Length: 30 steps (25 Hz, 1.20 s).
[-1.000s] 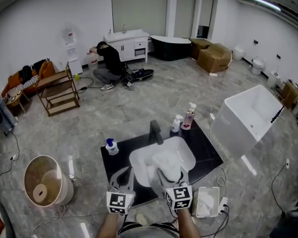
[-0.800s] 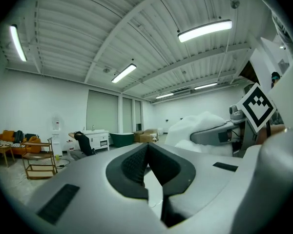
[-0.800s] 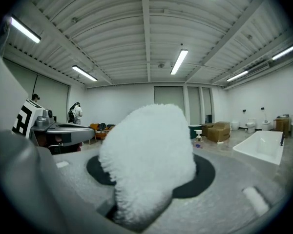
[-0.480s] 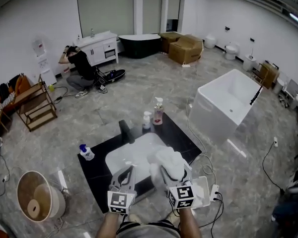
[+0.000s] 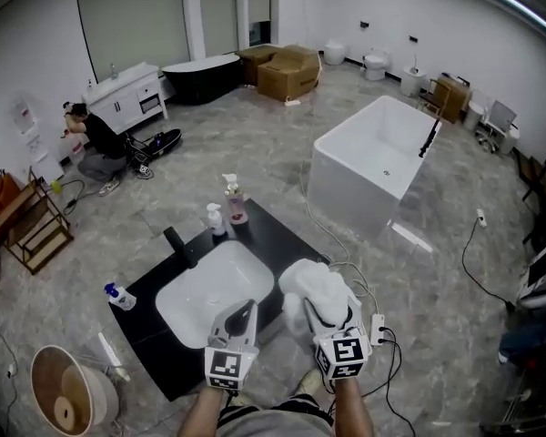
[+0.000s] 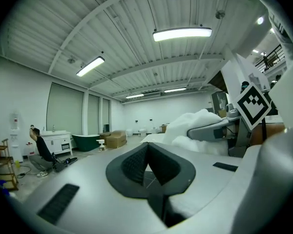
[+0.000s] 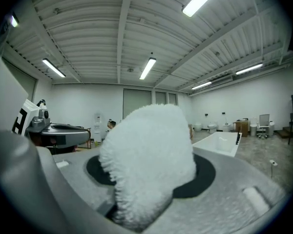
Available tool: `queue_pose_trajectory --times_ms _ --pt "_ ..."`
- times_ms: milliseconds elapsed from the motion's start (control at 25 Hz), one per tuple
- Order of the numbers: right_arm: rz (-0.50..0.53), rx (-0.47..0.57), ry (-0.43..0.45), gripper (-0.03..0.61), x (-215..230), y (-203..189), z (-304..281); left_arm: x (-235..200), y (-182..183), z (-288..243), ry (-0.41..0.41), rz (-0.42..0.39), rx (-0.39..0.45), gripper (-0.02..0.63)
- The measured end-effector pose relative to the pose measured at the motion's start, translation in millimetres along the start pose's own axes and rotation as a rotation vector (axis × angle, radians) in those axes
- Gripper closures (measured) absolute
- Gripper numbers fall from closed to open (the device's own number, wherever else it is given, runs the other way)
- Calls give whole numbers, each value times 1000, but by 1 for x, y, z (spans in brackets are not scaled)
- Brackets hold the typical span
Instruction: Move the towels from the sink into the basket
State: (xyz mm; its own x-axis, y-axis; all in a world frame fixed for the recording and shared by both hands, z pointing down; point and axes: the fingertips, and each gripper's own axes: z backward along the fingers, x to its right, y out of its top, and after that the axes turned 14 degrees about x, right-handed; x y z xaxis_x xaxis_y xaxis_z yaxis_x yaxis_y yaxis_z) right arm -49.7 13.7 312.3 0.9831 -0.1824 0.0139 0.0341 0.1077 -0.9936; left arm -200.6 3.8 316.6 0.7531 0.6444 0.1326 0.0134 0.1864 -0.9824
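While clamped between the pads of the right gripper (image 5: 328, 312), bunched into a fluffy white mound: towel (image 5: 314, 283), raised over the right front corner of the black counter (image 5: 282, 235), just right of the white sink (image 5: 209, 285) and clear of its bowl. Alongside, to the left: left gripper (image 5: 241, 315), jaw tips drawn together with nothing between them, over the counter's front edge.

Behind the sink on the counter: black faucet (image 5: 177, 244), small white pump bottle (image 5: 216, 217), spray bottle with pink contents (image 5: 234, 200). At the counter's left end: blue-capped bottle (image 5: 118, 296).

Underfoot: grey marbled tile floor (image 5: 255, 153), with a white power strip (image 5: 379, 328) and cables just right of the counter.

Left of the counter, well apart from the towel: round tan basket (image 5: 107, 391), open at the top, containing one pale round item of unclear kind.

Further out: white bathtub (image 5: 373, 162), black bathtub (image 5: 200, 73), cardboard boxes (image 5: 287, 69), white vanity cabinet (image 5: 127, 94), wooden shelf unit (image 5: 32, 235), crouching person (image 5: 96, 139) by the far wall.
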Motion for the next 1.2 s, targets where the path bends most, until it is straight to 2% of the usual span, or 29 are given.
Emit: queue_pose_trajectory --times_ms 320,680,920,1200 --pt "22 -26 -148 307 93 -3 49 73 -12 -58 -120 42 -21 604" --pt "20 -78 -283 307 185 -30 97 156 -39 -120 -246 86 -53 604" --pt "12 -113 -318 307 230 -46 113 198 -54 -157 -300 102 -86 604" --pt "-11 -150 -341 305 267 -78 115 223 -86 -194 -335 107 -130 604"
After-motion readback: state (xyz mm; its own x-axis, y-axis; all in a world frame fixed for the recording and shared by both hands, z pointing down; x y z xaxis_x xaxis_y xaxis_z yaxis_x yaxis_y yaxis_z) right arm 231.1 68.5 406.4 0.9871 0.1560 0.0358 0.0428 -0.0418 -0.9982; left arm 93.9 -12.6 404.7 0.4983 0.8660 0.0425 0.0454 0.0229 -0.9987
